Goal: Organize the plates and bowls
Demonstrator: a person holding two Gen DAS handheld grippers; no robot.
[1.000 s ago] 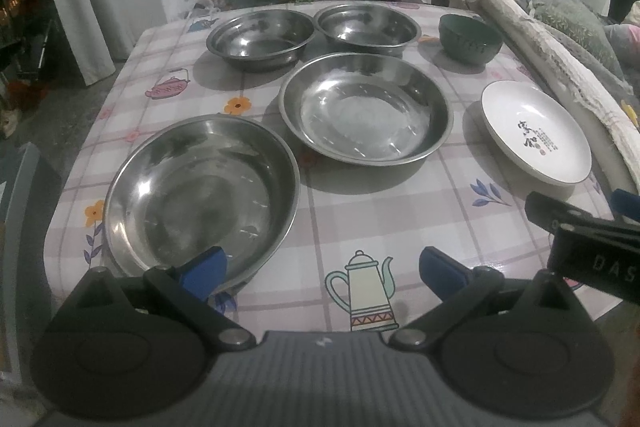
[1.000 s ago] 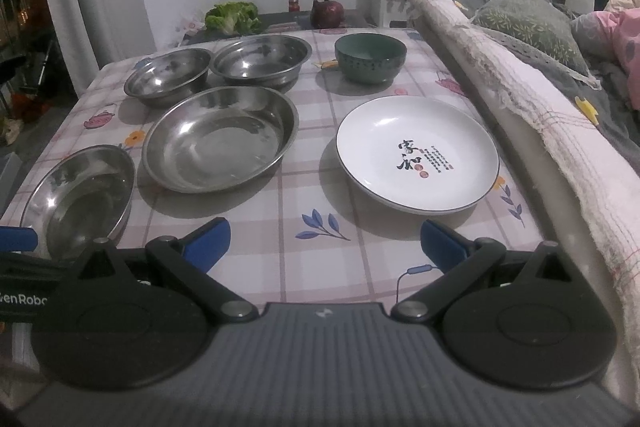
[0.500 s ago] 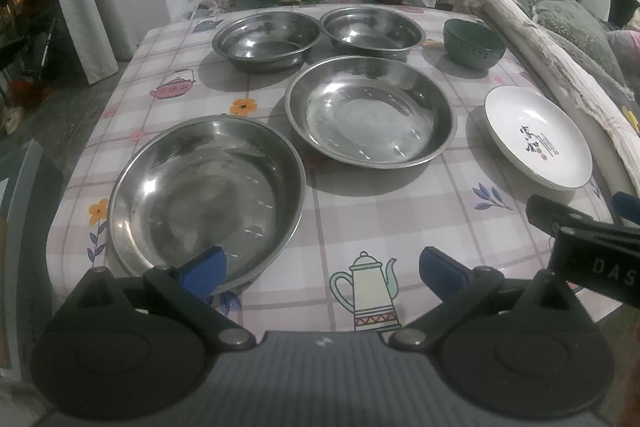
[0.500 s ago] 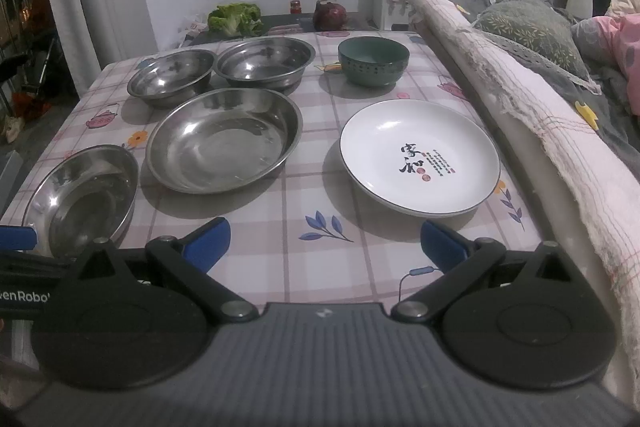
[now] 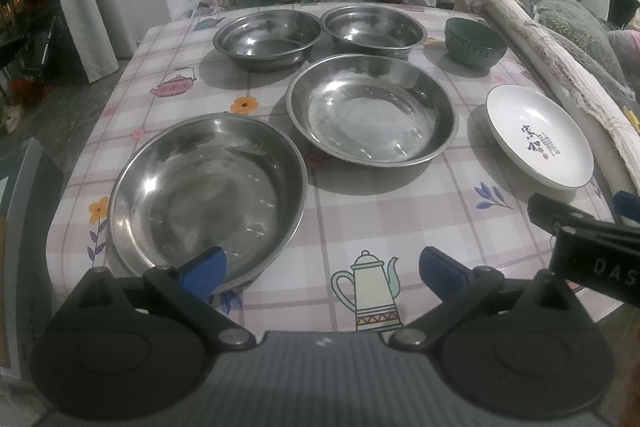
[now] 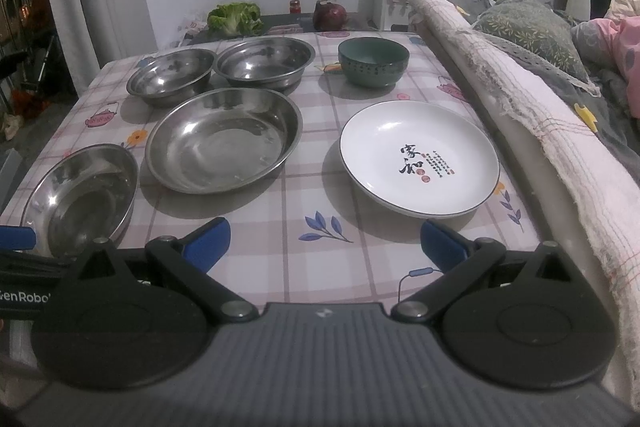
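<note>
Both of your grippers hang at the near edge of the worktop [image 5: 400, 211], and both have the jaws spread wide with nothing between them. Your left gripper [image 5: 322, 267] has its left blue finger just over the near rim of the near steel plate [image 5: 204, 195], which lies at the near left of the cloth, so this plate is the thing closest to any jaws. Straight ahead and a little to the right lies the second steel plate [image 5: 372, 111], and behind it two steel bowls [image 5: 268, 37] stand side by side at the far end, with the green bowl [image 6: 374, 61] to their right. Your right gripper [image 6: 324, 241] faces the white plate [image 6: 418, 157], whose near rim lies just beyond the right finger. I judge that nothing is stacked yet. The near steel plate belongs to your left hand, the white plate to your right; all are round, so no axis matters, only the rim.
</note>
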